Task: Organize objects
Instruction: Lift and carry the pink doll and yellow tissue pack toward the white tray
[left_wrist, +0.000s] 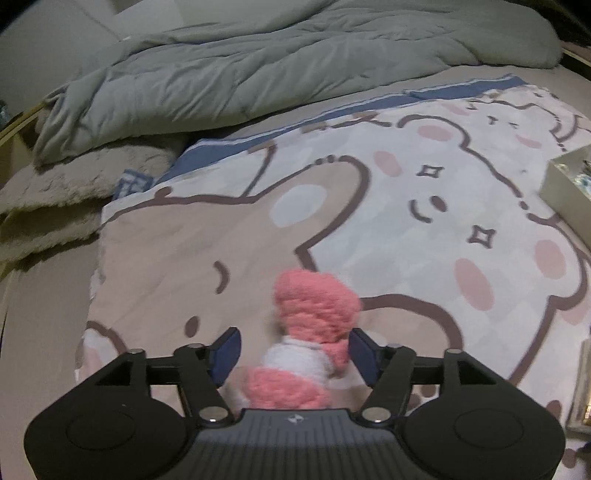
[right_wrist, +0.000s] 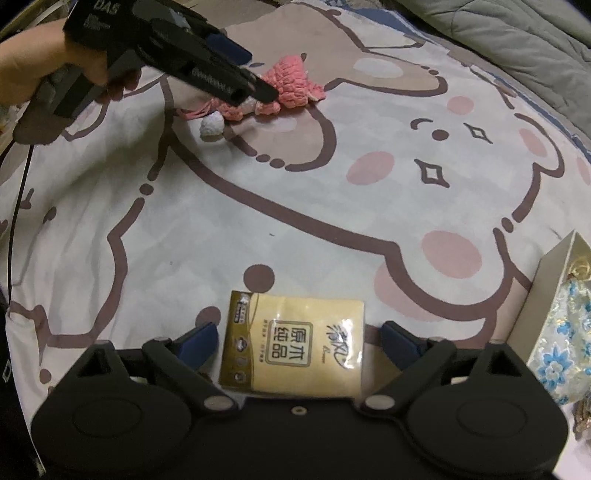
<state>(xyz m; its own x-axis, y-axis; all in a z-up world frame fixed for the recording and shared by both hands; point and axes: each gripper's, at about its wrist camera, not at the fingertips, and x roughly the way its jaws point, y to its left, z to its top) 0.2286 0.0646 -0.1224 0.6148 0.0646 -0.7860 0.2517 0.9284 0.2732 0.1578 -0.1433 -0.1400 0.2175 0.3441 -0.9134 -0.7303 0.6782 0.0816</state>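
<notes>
Seemingly, two released hand-held grippers straddle one pink doll (left_wrist: 314, 332), one tissue pack (right_wrist: 295, 350).

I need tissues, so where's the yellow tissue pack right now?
The yellow tissue pack lies on the bear-print blanket between the open right claw, low in the right wrist view, with the beige box to its right.

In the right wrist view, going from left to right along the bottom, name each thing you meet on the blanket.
Right gripper's left finger → yellow tissue pack → right finger → box wall → blue-flowered pouch.
</notes>
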